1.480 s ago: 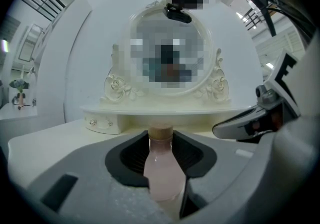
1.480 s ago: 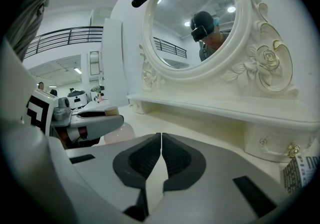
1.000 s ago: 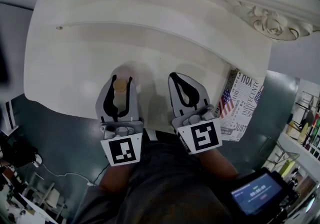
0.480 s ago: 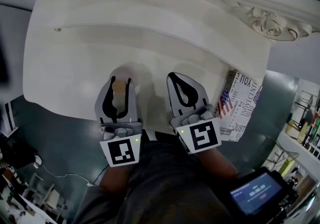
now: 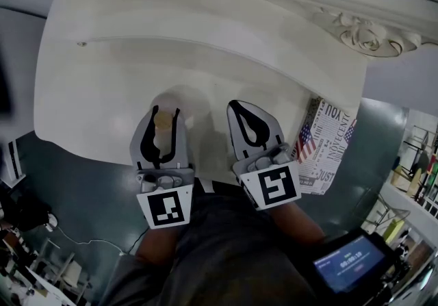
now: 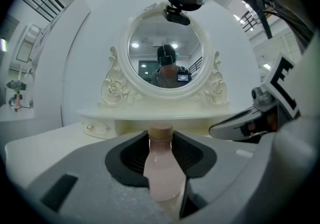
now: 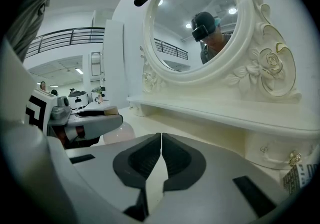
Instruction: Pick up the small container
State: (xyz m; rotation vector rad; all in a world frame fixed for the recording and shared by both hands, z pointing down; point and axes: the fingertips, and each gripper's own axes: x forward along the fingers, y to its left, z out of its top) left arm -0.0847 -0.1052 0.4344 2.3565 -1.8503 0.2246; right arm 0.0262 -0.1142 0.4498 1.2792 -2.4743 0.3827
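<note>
The small container is a pale pink bottle with a tan cap. It stands upright between the jaws of my left gripper, which is shut on its body. In the left gripper view the gripper holds the bottle by its sides, the cap poking up above the pads. My right gripper hovers beside it over the dressing table's front part, shut with nothing in it. In the right gripper view its jaws meet tip to tip, and the held bottle shows at the left.
A cream dressing table has a raised shelf and an ornate oval mirror at the back. A printed box or bag stands by the table's right edge. A small screen sits at the lower right.
Both grippers have barely shifted. The left gripper keeps its hold on the bottle and the right stays shut.
</note>
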